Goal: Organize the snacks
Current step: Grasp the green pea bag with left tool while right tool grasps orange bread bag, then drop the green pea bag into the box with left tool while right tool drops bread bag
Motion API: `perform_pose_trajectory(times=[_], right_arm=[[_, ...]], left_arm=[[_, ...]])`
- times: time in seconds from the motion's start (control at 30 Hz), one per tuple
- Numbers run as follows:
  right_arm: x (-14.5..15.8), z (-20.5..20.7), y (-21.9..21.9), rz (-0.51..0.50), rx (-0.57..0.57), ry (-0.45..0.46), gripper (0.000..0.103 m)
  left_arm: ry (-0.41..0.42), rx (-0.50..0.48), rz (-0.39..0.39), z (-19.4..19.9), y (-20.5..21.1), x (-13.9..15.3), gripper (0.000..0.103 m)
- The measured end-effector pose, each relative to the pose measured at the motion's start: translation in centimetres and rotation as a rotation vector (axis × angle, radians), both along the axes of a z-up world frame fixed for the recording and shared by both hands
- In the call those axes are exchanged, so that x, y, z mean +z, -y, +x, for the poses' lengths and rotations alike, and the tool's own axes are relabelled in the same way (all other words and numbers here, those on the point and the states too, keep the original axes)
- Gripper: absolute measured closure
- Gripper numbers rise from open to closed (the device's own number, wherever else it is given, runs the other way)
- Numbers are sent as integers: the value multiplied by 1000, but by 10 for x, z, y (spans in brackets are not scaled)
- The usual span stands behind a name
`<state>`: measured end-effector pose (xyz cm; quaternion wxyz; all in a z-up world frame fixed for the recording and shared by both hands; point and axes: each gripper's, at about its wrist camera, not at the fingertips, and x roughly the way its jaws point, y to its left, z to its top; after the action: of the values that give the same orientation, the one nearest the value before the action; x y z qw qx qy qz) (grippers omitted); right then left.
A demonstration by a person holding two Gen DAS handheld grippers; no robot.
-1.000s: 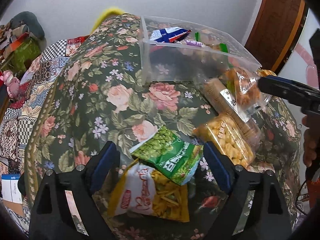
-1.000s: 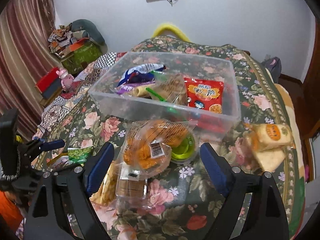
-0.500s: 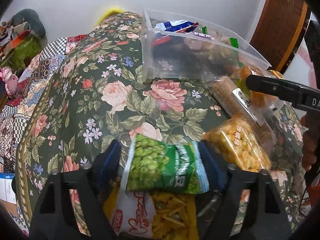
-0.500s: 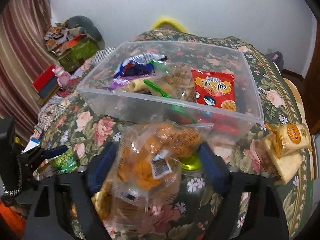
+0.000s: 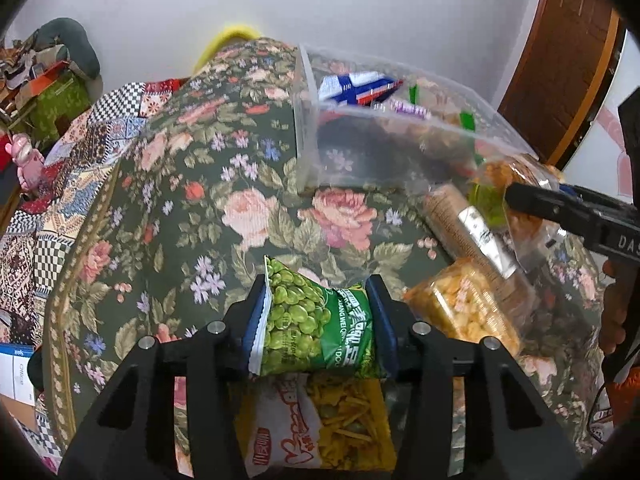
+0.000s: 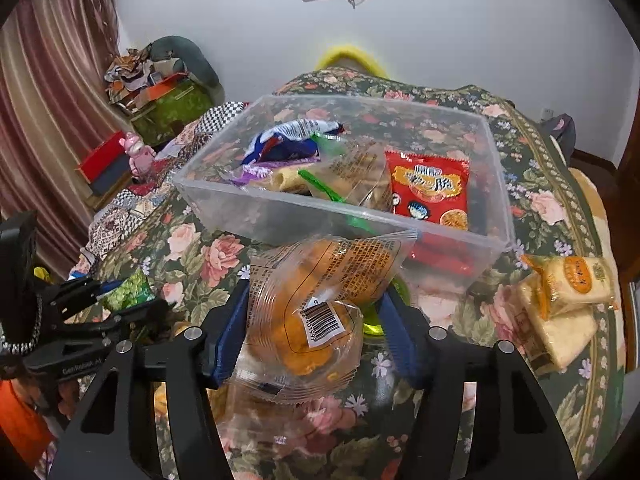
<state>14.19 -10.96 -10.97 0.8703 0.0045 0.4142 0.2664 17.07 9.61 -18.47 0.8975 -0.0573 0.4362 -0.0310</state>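
My left gripper (image 5: 318, 292) is shut on a green pea snack bag (image 5: 316, 324) and holds it above a yellow chip bag (image 5: 320, 428). My right gripper (image 6: 314, 300) is shut on a clear bag of orange pastries (image 6: 312, 316), just in front of the clear plastic bin (image 6: 280, 220). The bin (image 5: 308, 136) holds a red snack pack (image 6: 430, 188), a blue-white pack (image 6: 292, 140) and other wrapped snacks. The right gripper with its bag shows at the right of the left wrist view (image 5: 520, 200); the left gripper shows at the left of the right wrist view (image 6: 120, 300).
The floral tablecloth (image 5: 180, 200) covers the table. A bag of yellow puffs (image 5: 460, 308) and a long biscuit pack (image 5: 452, 216) lie right of the left gripper. Two wrapped cakes (image 6: 560, 304) lie at the right. A green-lidded object (image 6: 376, 324) sits under the pastry bag.
Both grippers have closed: the left on the green pea bag, the right on the pastry bag. Each bag has been lifted off the table, and the right gripper moved closer to the bin.
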Motion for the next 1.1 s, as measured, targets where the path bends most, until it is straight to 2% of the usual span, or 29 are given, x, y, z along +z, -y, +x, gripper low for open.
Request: perform_pose_trajectory(times=[0.33,0.63,0.87,1.1], right_arm=[[39,-4,14,38,-16,91,44],[60,12,26,50,-57,153,44],[62,40,30,30,-82,162,44],[56,67,31,-5,-92,146,44]], left_arm=[[102,-1,-15,6,6,49,55],[183,-17,-31,35,16,92,55],[204,-5,-20,68,26,107,55],[210,-20,-5,101,39,108,55]])
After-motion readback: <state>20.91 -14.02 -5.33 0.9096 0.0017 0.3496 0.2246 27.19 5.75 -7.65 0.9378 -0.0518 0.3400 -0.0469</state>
